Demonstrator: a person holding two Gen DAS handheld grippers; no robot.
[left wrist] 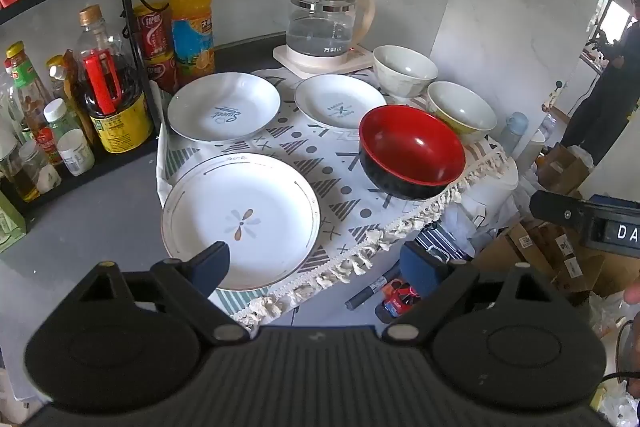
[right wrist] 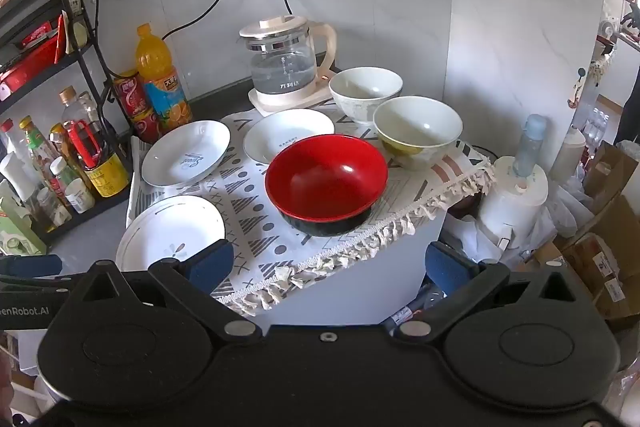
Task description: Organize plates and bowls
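Note:
Three white plates lie on a patterned cloth [left wrist: 320,163]: a large flower plate [left wrist: 240,219] nearest, a "Sweet" plate [left wrist: 224,111] behind it, a smaller plate [left wrist: 338,101] to its right. A red-and-black bowl [left wrist: 412,151] [right wrist: 326,183] sits at the cloth's right edge, with a yellow-rimmed bowl [right wrist: 416,131] and a white bowl [right wrist: 366,93] behind it. My left gripper [left wrist: 320,265] is open and empty, its left finger over the flower plate's near rim. My right gripper [right wrist: 328,263] is open and empty, in front of the red bowl.
A glass kettle [left wrist: 324,23] stands at the back against the wall. Bottles and cans [left wrist: 100,87] crowd a black rack on the left. A white appliance with a bottle [right wrist: 516,191] and cardboard boxes [right wrist: 608,227] sit beyond the counter's right edge.

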